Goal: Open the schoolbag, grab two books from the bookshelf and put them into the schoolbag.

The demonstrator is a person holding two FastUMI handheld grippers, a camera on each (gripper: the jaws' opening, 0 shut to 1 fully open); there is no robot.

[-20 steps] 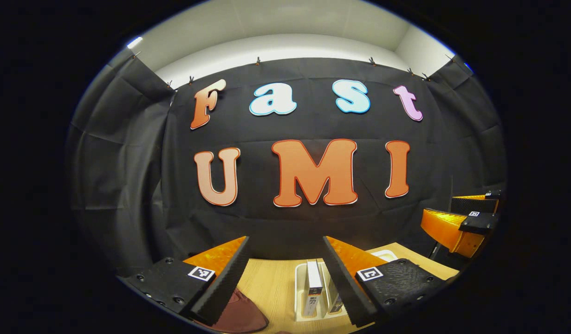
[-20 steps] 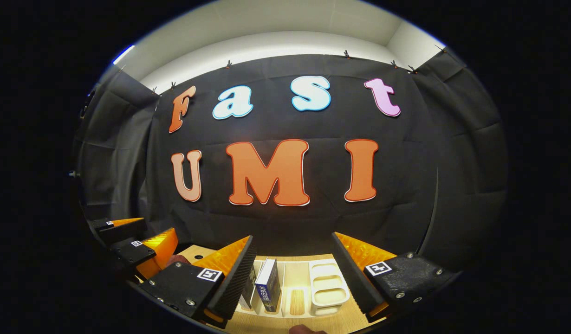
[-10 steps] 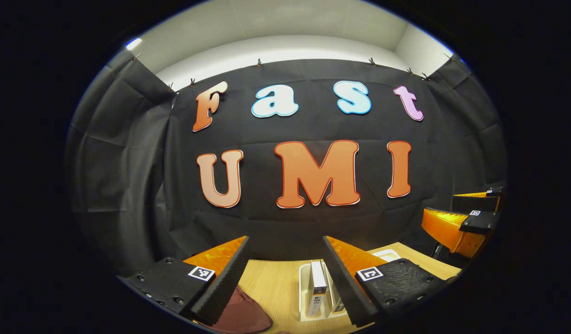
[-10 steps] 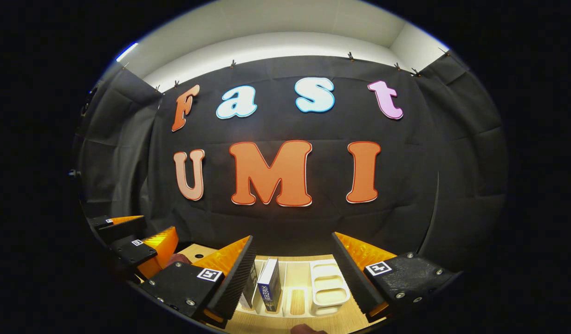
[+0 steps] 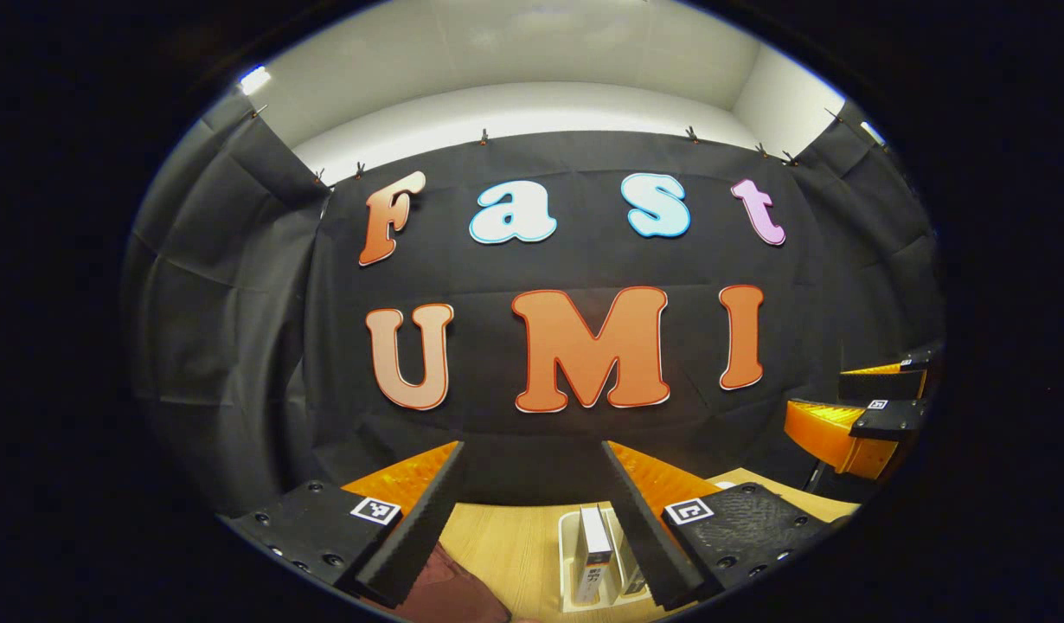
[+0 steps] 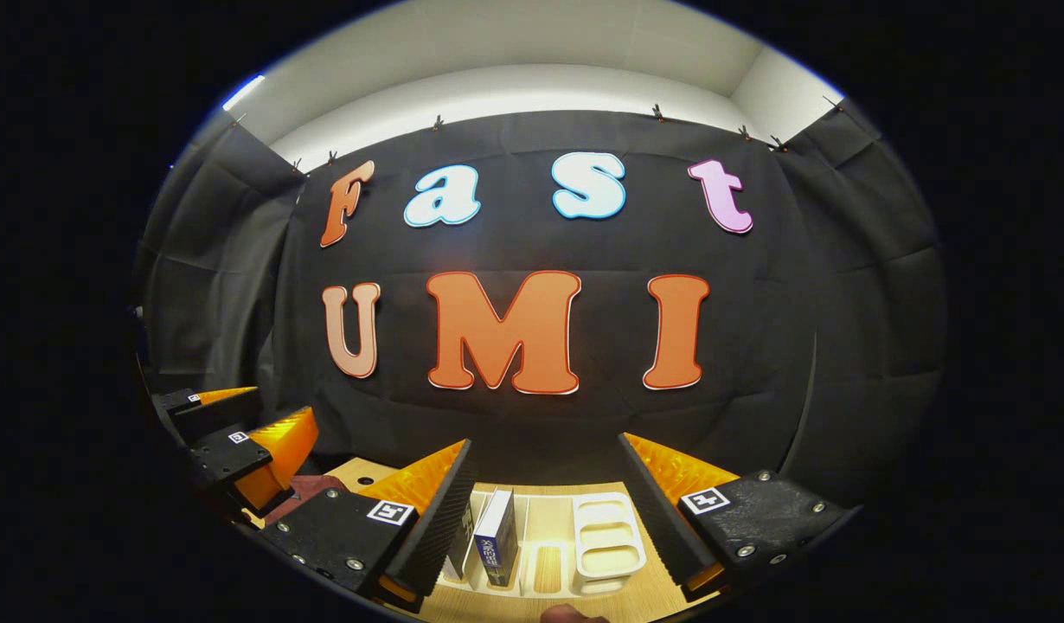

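On the table [image 5: 506, 541], books [image 6: 497, 541] sit in the bookshelf [image 6: 605, 554]; both grippers [image 5: 532, 519] [image 6: 545, 519] spread, empty; schoolbag [image 5: 445, 593] unfilled.

ridged fingers [image 5: 411, 536], square markers, screwed mounts

bench [image 6: 584, 597]: pale wood grain | bookshelf [image 6: 608, 545]: white | book [image 6: 496, 541]: white cover, blue spine | second book [image 5: 595, 541]: white | schoolbag [image 5: 445, 593]: dark maroon | booth wall: black cloth
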